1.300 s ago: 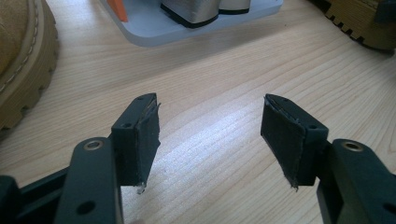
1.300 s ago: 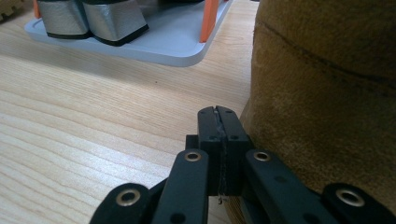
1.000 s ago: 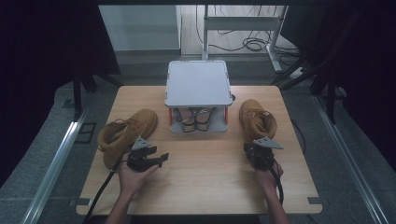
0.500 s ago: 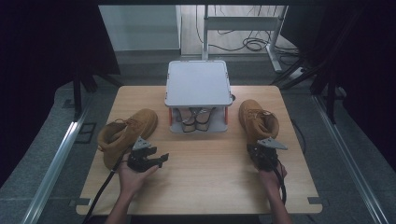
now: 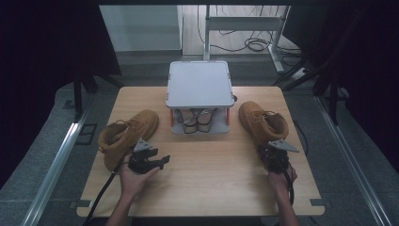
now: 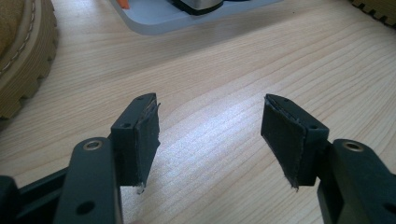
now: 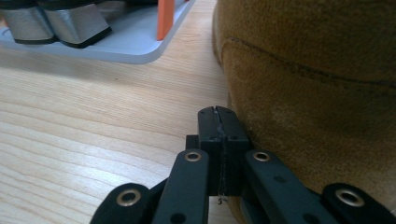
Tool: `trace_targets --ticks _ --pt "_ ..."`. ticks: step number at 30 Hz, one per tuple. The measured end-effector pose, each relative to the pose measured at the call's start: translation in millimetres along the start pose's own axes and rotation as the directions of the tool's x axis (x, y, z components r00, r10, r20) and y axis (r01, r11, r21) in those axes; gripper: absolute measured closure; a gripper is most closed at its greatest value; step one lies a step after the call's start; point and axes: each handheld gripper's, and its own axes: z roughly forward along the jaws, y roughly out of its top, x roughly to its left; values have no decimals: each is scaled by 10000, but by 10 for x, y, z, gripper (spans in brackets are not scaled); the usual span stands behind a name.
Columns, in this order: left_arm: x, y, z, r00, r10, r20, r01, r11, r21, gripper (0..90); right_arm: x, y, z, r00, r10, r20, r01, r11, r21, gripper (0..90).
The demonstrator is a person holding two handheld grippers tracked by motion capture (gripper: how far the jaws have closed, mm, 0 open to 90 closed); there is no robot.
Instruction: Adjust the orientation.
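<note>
High view takes in the wooden table [image 5: 207,188], and everything on it is best placed against the grey two-tier rack [image 5: 199,84] at the middle of its far edge. Left of the rack and nearer the person lies the left tan boot [image 5: 126,135], tipped over with its toe towards the rack. Right of the rack stands the right tan boot [image 5: 262,123], toe towards the far edge, heel towards the person. On the rack's lower shelf sits a pair of grey shoes [image 5: 197,120]. Left gripper [image 5: 162,161] hovers in front of the rack beside the left boot, its jaws spread wide over bare wood with nothing between them. Right gripper [image 7: 217,113] sits in front of the rack to the right, low against the heel of the right boot, its jaws pressed fully together and holding nothing.
</note>
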Motion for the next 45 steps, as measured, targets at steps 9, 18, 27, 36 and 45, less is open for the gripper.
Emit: trace_targets --ticks 9,18,27,36,45 --pt "5 -3 -2 10000 24 -29 -24 10000 52 374 -119 -8 -39 9993 234 296 -232 9997 -59 897" --pt "17 -10 1 10000 18 -42 -18 10000 86 374 -212 -14 -63 9984 390 416 -385 9992 -122 897" --pt "20 -10 -2 10000 -7 34 7 10000 43 374 -321 -30 -85 9971 623 436 -618 9980 -121 896" --pt "17 -10 -7 10000 8 9 -8 10000 58 374 -293 12 -129 9981 575 -216 -586 9969 -532 895" --pt "13 -1 -50 10000 84 -2 -84 9997 -210 382 -221 52 -146 9980 308 -544 -345 9970 -694 880"
